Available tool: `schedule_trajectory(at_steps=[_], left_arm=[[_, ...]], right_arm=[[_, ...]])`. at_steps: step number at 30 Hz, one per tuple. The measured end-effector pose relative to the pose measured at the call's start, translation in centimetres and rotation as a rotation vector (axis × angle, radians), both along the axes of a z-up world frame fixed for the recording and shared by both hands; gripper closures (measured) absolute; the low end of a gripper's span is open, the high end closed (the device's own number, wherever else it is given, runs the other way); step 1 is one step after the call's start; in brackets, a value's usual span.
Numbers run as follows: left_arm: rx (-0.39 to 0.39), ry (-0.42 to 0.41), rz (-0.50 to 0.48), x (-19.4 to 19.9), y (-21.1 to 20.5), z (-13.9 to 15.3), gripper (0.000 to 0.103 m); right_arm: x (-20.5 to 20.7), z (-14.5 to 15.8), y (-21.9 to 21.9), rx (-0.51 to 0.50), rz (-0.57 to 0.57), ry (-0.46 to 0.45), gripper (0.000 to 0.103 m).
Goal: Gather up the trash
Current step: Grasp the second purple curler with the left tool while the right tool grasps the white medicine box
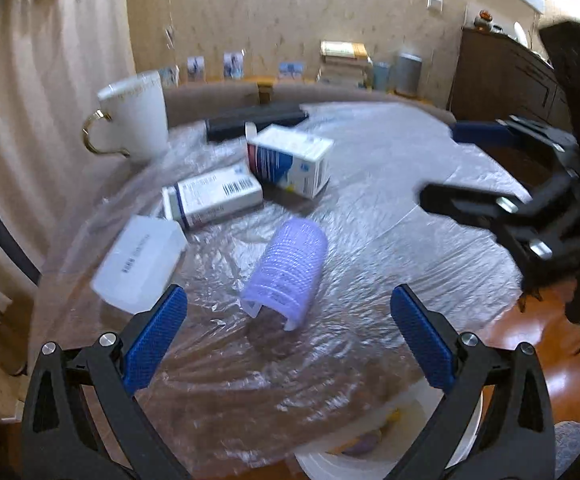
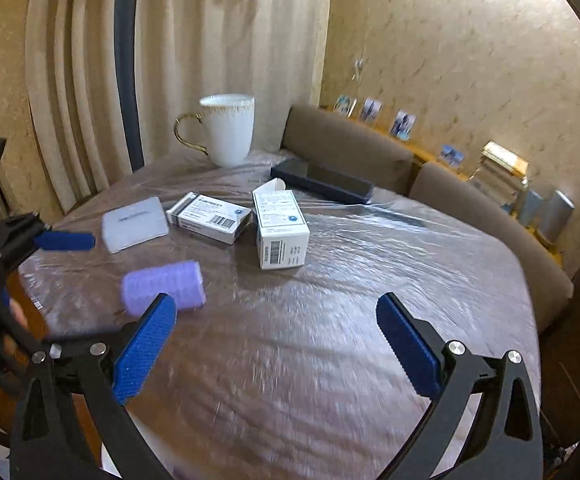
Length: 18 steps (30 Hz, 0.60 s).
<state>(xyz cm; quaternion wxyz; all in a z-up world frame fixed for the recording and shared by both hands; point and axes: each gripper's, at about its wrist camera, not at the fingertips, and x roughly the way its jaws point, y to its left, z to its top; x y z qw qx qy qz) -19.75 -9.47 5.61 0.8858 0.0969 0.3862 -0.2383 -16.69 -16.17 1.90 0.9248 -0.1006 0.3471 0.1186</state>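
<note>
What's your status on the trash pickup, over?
Left gripper and right gripper both open, empty, above the table. Purple roller and two cartons not yet collected. Nothing in the way.

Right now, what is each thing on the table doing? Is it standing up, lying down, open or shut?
Mug: upright.
Purple roller: lying on its side.
Taller box: lying, end flap open.
Flat box: lying flat.
White case: lying flat.
Left gripper: open, empty.
Right gripper: open, empty.
</note>
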Motion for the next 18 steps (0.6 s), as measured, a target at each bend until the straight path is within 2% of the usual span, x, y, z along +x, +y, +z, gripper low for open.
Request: schedule_trajectory(at_steps=[9,12,16,18], left_arm=[[0.034,0.035,-0.064,2.5,-1.3,-2.3,0.002],[0.035,0.053,-0.08,3.5,-1.5,-2.6,0.01],[0.029,0.088,-0.083,4.6,-1.6,-3.2,0.028],[0.012,0.097,-0.08,5.0,-1.4,-3.3,0.029]], right_arm=[[9.7,-3.7,1.2,0.125,0.004,0.179,0.004],[11.3,-4.3,1.4,0.134,-0.005,0.203,0.004],[12.9,-5.1,1.8,0.124,-0.008,0.224,0.004],[13.2,-5.4,2.0,0.123,-0.006,0.228,0.007]])
